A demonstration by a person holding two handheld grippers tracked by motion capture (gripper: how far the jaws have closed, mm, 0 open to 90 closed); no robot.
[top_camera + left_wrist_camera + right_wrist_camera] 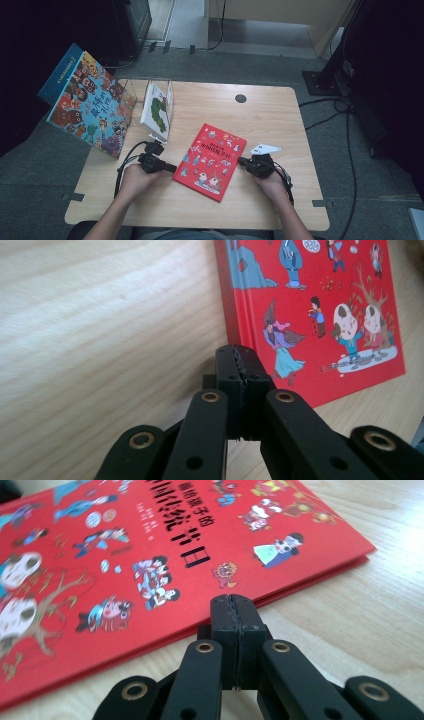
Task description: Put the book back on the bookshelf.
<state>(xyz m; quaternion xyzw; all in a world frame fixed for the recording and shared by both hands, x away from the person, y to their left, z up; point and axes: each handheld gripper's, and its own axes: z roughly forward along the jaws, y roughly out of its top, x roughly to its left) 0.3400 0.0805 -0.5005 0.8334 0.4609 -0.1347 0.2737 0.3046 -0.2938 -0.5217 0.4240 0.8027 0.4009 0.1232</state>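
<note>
Red book (210,161) flat on desk (270,120) between tools; left tool (172,168), right tool (241,161) both clamped empty, tips at opposite long edges.

Two forearms enter from the near edge of the high view and angle inward toward each other. The left hand (136,178) grips the left gripper (172,169) low and level, its black jaws pointing right. In the left gripper view the jaws stand pressed together along their toothed faces, with nothing between them. The right hand (271,184) grips the right gripper (240,161), which points left and carries a grey three-cornered plate (264,149) on top. In the right gripper view its jaws meet flush, with nothing between them. A black cable (121,165) loops from the left gripper back past the wrist.
</note>
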